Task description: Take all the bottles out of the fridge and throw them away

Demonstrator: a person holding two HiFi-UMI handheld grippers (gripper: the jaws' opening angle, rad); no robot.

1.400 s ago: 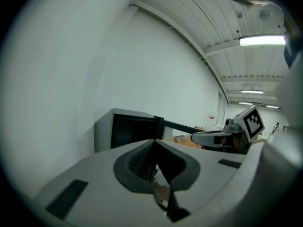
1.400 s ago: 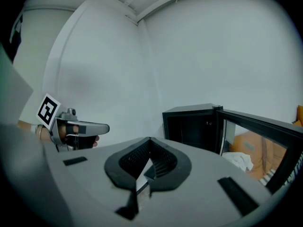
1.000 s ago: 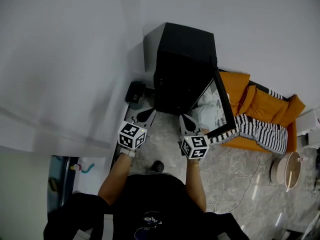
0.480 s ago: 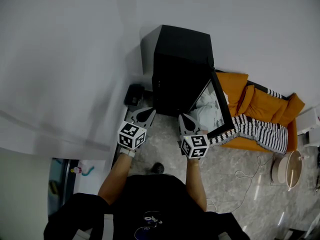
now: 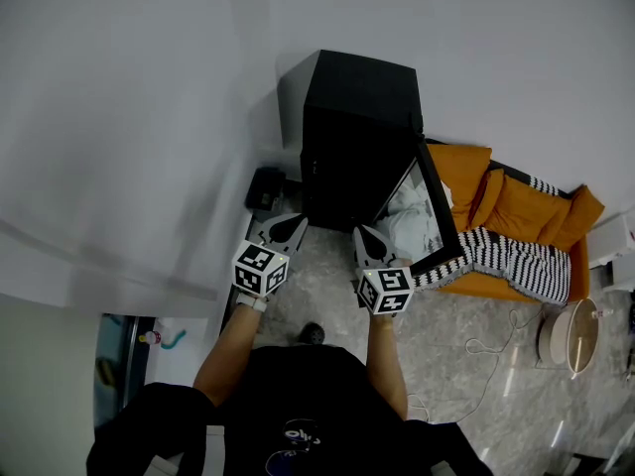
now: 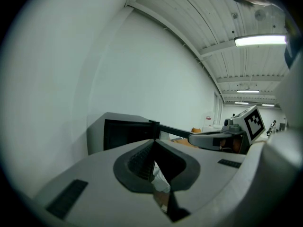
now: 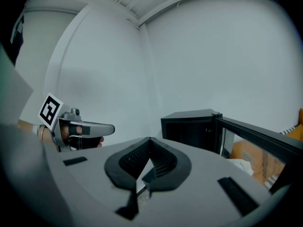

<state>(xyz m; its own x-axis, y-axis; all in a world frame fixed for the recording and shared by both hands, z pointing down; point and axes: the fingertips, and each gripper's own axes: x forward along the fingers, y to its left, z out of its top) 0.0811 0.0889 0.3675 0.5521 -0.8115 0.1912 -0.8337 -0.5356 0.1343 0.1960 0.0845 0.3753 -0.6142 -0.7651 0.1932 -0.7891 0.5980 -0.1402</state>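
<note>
The black mini fridge (image 5: 362, 132) stands on the floor against the white wall, with its glass door (image 5: 437, 206) swung open to the right. Its inside is dark and no bottle shows in any view. My left gripper (image 5: 289, 228) and right gripper (image 5: 368, 239) hover side by side just in front of the fridge, both shut with nothing between the jaws. The left gripper view has its shut gripper (image 6: 152, 146) aimed at the fridge (image 6: 124, 132). In the right gripper view the shut gripper (image 7: 149, 149) points left of the fridge (image 7: 191, 126) and its door (image 7: 258, 137).
A small black box (image 5: 268, 184) sits on the floor left of the fridge. An orange sofa (image 5: 526, 211) with a striped blanket (image 5: 521, 258) lies behind the open door. A round white object (image 5: 571, 335) and a cable (image 5: 486, 350) are on the tiled floor at right.
</note>
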